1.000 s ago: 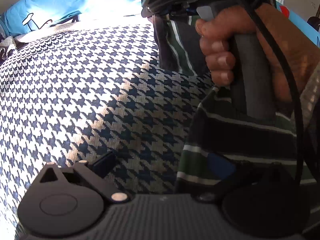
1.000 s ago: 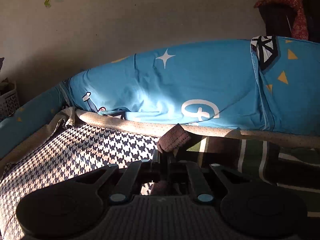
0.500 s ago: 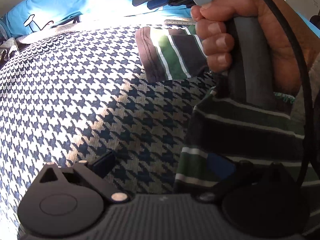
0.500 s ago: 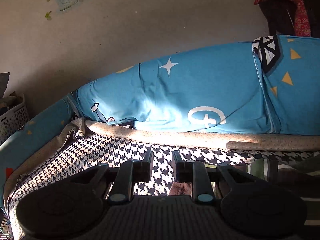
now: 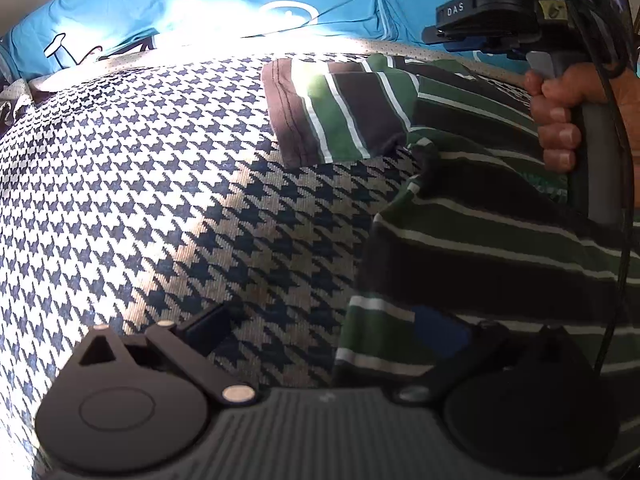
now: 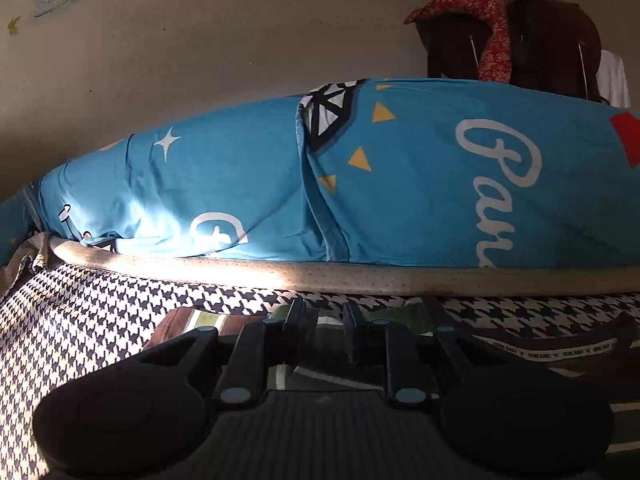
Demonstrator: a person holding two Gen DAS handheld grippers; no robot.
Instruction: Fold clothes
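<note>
A shirt [image 5: 492, 252] striped in green, dark brown and white lies on the houndstooth bedcover [image 5: 140, 184], filling the right of the left wrist view. Its sleeve [image 5: 344, 112] is spread flat toward the back, brown cuff to the left. My left gripper [image 5: 320, 328] is open wide, its right finger resting over the shirt's near edge and its left one over bare cover. A hand [image 5: 560, 124] holds my right gripper [image 5: 480, 28] above the shirt at the upper right. In the right wrist view the right gripper [image 6: 325, 320] is open and empty, just over the sleeve [image 6: 188, 320].
Blue printed pillows [image 6: 420, 184] and a beige padded band [image 6: 320, 280] line the far edge of the bed. Behind them is a plain wall, and a dark chair [image 6: 552, 48] draped with red cloth [image 6: 492, 40] stands at the upper right. Bare houndstooth cover stretches to the left.
My right gripper opened and let go of the sleeve, which dropped flat onto the cover. That gripper then drew back to the right. My left gripper stayed in place.
</note>
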